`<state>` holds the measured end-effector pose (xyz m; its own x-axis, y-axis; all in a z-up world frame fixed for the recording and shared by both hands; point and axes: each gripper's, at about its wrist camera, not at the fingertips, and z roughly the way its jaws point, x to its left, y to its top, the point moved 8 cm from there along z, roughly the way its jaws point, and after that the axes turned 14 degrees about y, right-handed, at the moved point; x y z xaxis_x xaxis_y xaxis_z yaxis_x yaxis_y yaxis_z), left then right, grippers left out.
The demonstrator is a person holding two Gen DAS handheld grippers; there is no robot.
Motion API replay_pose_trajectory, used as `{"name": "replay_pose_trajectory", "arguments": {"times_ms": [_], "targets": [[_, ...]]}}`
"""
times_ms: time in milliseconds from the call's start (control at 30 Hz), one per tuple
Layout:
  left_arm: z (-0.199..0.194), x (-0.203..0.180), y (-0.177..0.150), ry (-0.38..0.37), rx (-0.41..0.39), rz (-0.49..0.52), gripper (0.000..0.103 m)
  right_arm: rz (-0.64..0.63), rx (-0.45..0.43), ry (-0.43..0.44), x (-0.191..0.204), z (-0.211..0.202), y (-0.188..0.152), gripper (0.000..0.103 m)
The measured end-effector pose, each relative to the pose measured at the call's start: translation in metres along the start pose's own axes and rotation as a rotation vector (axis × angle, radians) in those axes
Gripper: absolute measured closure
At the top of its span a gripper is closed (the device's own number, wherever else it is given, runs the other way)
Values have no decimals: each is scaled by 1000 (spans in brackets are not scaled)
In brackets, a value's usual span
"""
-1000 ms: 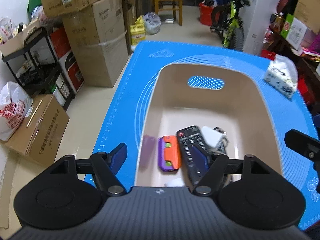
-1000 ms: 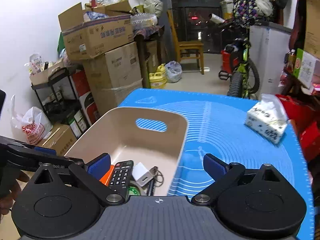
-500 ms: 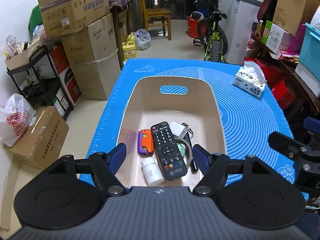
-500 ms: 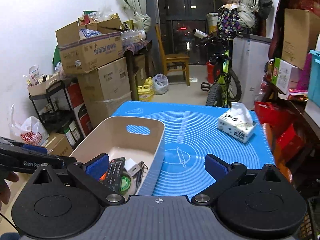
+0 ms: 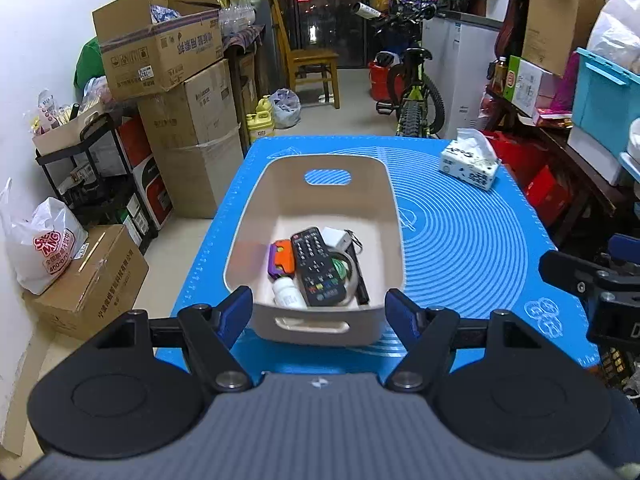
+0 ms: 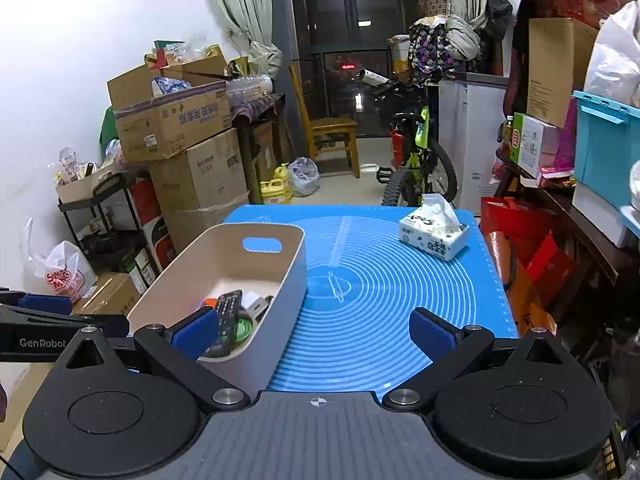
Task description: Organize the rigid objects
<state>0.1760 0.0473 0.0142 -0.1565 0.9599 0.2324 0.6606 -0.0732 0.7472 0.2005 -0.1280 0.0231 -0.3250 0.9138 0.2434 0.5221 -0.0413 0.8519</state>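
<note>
Beige plastic bin point(image 5: 320, 200): long axis near-to-far; black remote point(image 5: 318, 266) inside likewise. Left tongs point(image 5: 320, 308), right tongs point(image 6: 314, 334) both apart, empty; "GenRobot" legible.

You can read "GenRobot" in pale letters on the black arm of the left gripper point(image 6: 40, 338), at the right-wrist view's left edge. The white plastic bag point(image 5: 44, 248) on the floor carries red "SEE MING" lettering and the digits "400-07" below it. Print on the cardboard boxes and the tissue pack is too small or mirrored to make out.
</note>
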Motion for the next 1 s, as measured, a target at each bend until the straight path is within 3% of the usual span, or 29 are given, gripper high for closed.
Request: {"name": "replay_pose_trajectory", "arguments": {"times_ms": [400,1000], "targets": [[-30,-17,-41,-5,-32,-9,29,-7,-17,-22,-2,-49,-45,3],[-53,-35,-93,14,-94,-9,29,9,-24,-72,-8,-77,-100,3]]}}
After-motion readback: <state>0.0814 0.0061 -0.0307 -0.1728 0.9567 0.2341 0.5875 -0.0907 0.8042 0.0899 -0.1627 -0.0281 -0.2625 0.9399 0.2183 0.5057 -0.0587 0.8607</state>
